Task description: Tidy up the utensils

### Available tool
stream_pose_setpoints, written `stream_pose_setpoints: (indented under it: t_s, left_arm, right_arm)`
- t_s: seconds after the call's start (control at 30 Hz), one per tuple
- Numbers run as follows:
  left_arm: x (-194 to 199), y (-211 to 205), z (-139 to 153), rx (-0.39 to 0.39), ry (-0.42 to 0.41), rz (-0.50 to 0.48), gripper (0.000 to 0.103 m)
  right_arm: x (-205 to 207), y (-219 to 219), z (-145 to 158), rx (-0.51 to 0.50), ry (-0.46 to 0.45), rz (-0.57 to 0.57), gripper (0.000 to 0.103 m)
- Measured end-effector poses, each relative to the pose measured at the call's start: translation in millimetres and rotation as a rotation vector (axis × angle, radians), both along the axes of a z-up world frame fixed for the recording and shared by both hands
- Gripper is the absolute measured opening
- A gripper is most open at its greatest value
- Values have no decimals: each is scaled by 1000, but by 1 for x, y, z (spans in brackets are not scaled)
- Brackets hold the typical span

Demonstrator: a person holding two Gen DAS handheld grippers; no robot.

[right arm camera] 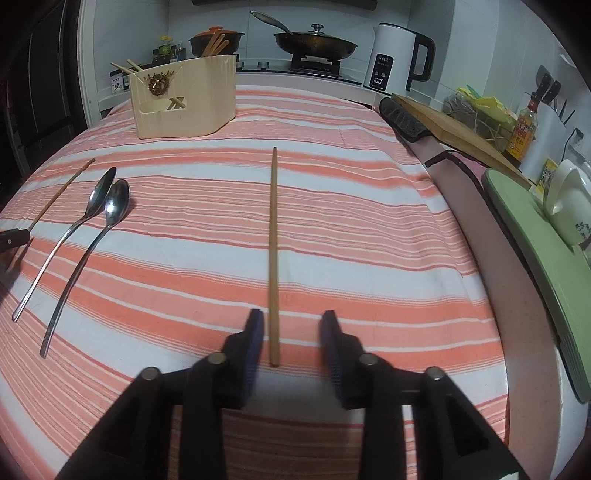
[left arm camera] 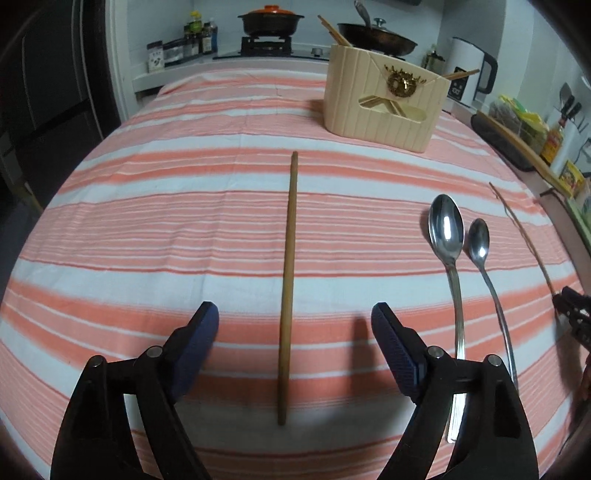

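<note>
A wooden chopstick lies lengthwise on the striped cloth, its near part between the fingers of my open left gripper. A second chopstick lies with its near end between the fingers of my open right gripper. Two steel spoons lie side by side between the chopsticks; they also show in the right wrist view. A cream utensil holder with chopsticks in it stands at the back, also in the right wrist view.
The striped tablecloth covers the table. Behind it a stove carries a pot and a pan. A white kettle, a wooden board, bottles and a green tray with a cup line the right side.
</note>
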State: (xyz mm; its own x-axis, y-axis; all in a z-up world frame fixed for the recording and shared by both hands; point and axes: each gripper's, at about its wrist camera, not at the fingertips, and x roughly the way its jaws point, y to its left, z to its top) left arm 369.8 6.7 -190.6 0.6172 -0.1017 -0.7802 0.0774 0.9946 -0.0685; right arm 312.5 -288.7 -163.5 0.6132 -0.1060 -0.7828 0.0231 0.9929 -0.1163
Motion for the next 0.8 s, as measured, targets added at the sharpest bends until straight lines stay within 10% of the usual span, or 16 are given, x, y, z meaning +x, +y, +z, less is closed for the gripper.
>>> stream_pose_setpoints:
  t_s: [0.6, 0.8]
  left_arm:
    - [-34, 25, -12, 86, 72, -23, 103]
    - [-31, 27, -13, 73, 69, 1, 103]
  right_arm:
    - [0, -13, -3, 81, 0, -10, 47]
    - [-14, -15, -3, 83, 19, 44, 63]
